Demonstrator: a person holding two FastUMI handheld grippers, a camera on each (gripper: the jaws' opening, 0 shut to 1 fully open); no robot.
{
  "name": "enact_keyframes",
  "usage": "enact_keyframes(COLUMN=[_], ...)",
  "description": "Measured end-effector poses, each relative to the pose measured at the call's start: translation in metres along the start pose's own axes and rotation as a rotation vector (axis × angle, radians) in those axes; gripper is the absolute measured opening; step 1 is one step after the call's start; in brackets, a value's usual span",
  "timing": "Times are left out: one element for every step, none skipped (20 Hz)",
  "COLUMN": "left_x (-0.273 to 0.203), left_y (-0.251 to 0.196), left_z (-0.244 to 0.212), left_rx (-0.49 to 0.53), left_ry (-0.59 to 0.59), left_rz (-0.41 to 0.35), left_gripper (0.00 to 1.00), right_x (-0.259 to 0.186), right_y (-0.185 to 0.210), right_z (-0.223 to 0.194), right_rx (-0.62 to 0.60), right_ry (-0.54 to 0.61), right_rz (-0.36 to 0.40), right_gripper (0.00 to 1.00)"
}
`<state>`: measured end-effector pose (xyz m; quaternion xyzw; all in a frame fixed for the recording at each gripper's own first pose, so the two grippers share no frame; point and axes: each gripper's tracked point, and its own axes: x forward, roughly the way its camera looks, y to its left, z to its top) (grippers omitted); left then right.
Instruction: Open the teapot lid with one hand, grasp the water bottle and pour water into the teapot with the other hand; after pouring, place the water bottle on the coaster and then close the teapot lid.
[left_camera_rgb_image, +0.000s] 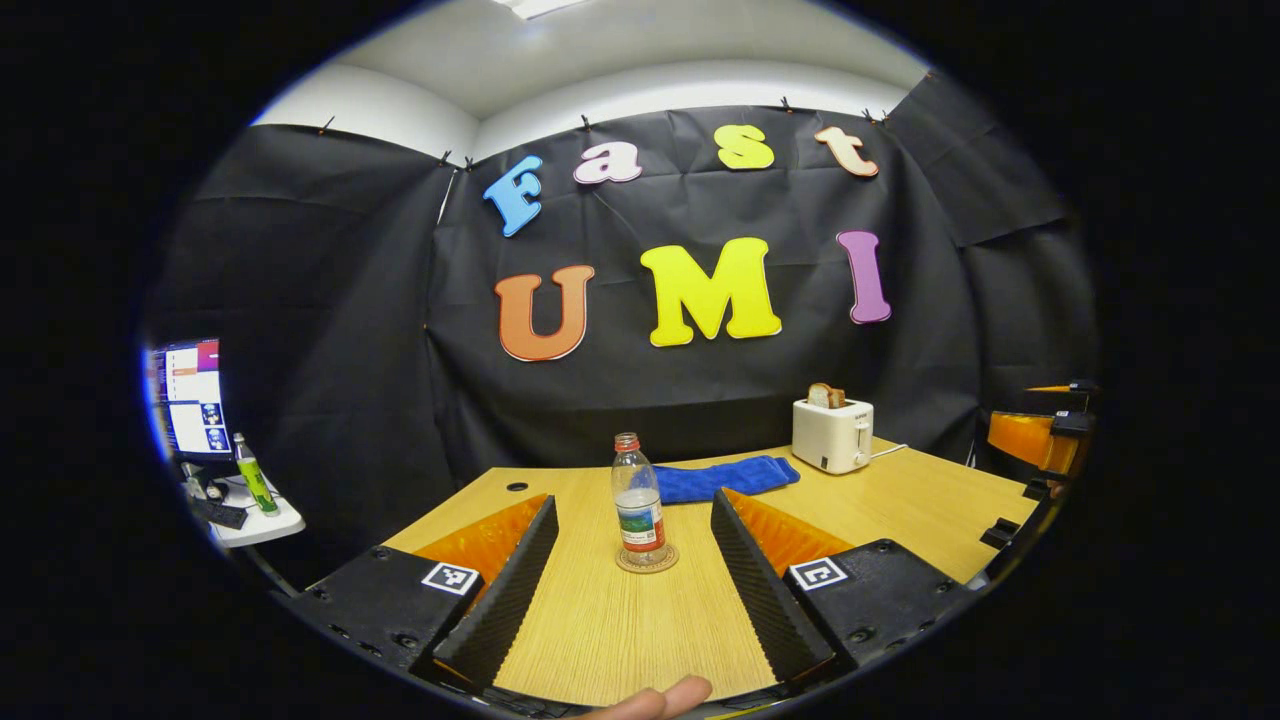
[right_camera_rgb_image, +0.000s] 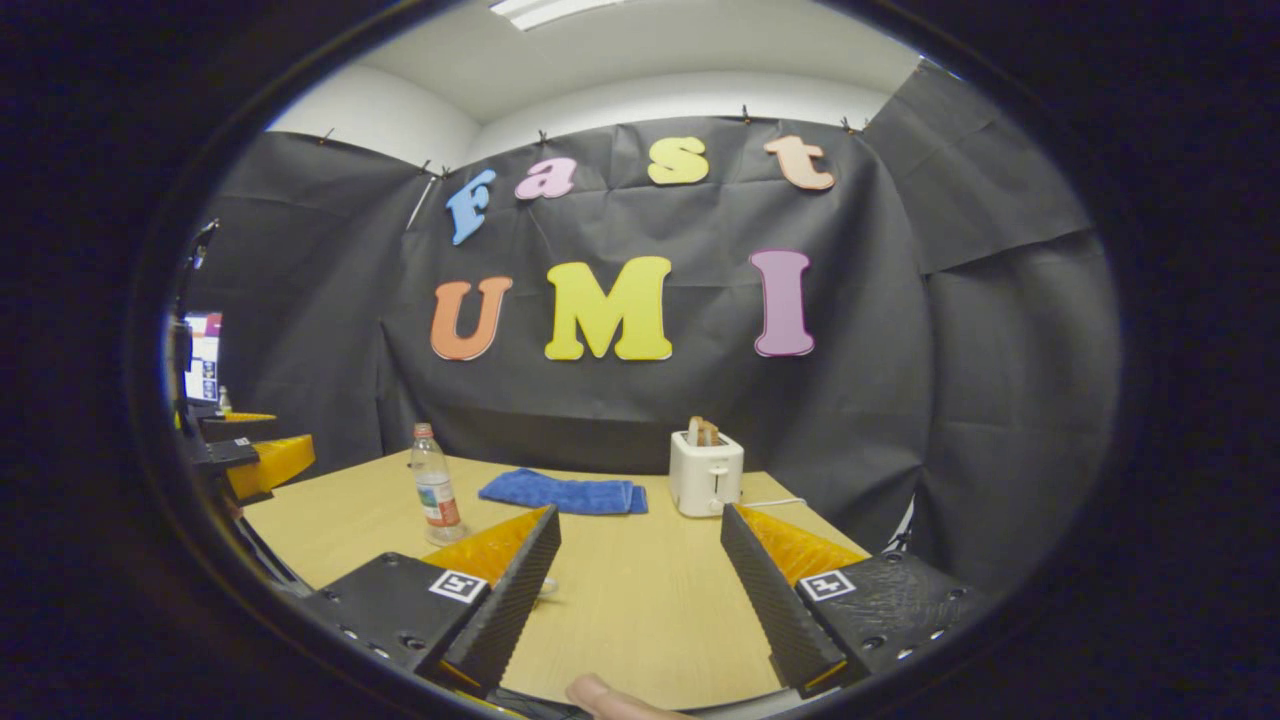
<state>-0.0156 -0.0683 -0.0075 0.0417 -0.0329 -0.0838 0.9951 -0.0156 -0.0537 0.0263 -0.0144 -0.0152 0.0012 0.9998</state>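
On the wooden table (left_camera_rgb_image: 620, 630), the water bottle (left_camera_rgb_image: 638, 500) stands on a coaster (left_camera_rgb_image: 646, 560) at 12 o'clock of the left gripper (left_camera_rgb_image: 630, 570); both it and the right gripper (right_camera_rgb_image: 640, 580) have their fingers spread wide, holding nothing.

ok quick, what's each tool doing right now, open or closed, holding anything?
Left tool: open, holding nothing; the bottle stands on the coaster ahead of it.
Right tool: open, holding nothing.

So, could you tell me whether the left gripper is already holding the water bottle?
No: in the left gripper view the left gripper is open, and the water bottle stands untouched on its coaster beyond the fingers.
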Motion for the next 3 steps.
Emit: enact_keyframes(left_x=[0.0025,0.0037,0.0044], left_y=[-0.0014,-0.0027,-0.0042], left_z=[0.0004,-0.0006,0.0004], left_rx=[-0.003,-0.005,-0.005], left_ry=[0.000,0.001,0.007], left_rz=[-0.006,-0.012,-0.018], left_gripper=[0.96,0.96,0.96], right_x=[0.0007,0.0019,0.0035], right_y=[-0.0007,-0.0024,-0.0047], right_z=[-0.0001,-0.0008,-0.0011], right_rx=[0.001,-0.001,-0.001], right_ry=[0.002,0.001,0.002], right_rz=[-0.002,-0.006,-0.013], right_gripper=[0.97,0.97,0.97])
